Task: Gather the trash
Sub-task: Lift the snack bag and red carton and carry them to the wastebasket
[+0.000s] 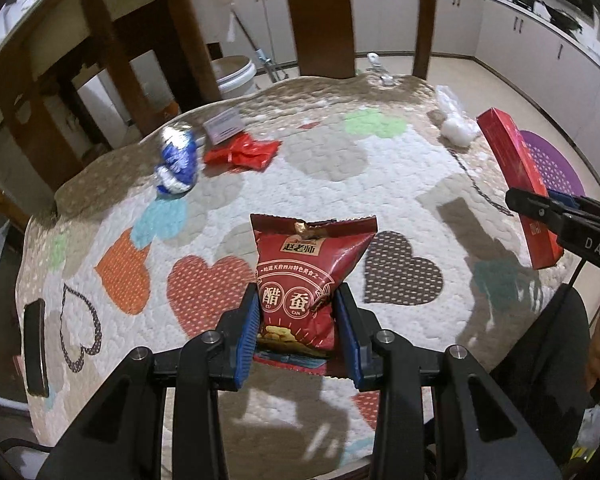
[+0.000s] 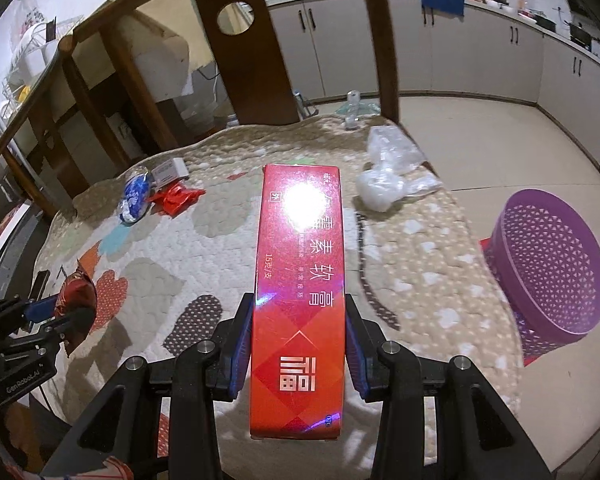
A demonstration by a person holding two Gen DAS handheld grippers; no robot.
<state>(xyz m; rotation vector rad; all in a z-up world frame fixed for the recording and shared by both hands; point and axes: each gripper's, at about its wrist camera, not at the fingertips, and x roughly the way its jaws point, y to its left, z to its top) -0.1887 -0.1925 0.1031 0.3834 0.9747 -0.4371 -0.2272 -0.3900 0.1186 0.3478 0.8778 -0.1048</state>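
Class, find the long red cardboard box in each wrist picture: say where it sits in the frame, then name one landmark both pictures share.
Left wrist view: the long red cardboard box stands at the right edge, clamped by the right hand-held gripper.
Right wrist view: the box fills the centre, running up from between the blue pads.
Shared landmark: the purple perforated plastic basket, on the floor beyond the quilt.

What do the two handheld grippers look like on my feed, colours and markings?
Both match: black angular linkage frames with silver pivot bolts and blue ribbed pads on the fingers. The left gripper shows white "GenRobot.AI" lettering on its body in the right wrist view; the right gripper shows white letters "DAS" in the left wrist view. No cables or sleeves are clearly visible.
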